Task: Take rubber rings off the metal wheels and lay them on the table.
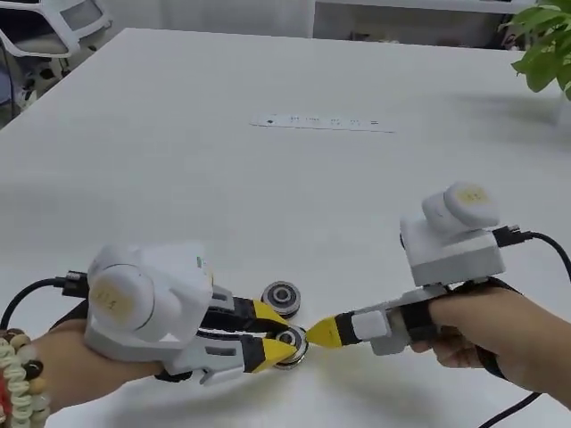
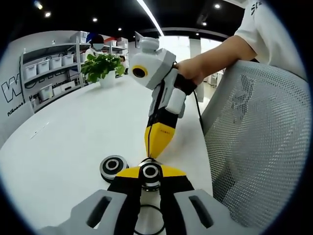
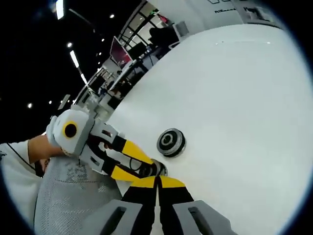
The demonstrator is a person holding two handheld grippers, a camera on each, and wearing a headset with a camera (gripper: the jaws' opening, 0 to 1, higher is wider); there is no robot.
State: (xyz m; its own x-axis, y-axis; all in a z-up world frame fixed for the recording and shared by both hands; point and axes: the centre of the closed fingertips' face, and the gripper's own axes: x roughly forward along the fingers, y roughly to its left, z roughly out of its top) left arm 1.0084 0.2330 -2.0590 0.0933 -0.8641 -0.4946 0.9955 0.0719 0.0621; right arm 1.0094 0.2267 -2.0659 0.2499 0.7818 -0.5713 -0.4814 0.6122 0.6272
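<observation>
**Wheel clamped, ring to be peeled.**
Your left claw (image 1: 275,333) grips a wheel (image 1: 294,342) across its rim, low on the counter (image 1: 268,178). Your right claw (image 1: 319,333), jaws pressed together, touches it from 3 o'clock; whether it pinches rubber I cannot tell. A second wheel (image 1: 281,295) lies free at 11 o'clock, its black ring (image 2: 104,170) on. Expect heavy, stiff, slick steel and a soft, stretchy ring, so hold the metal and hook the ring's edge. The counter is smooth and white, with a plant (image 1: 542,45) at 1 o'clock and a mesh chair (image 2: 254,147) at your side.
</observation>
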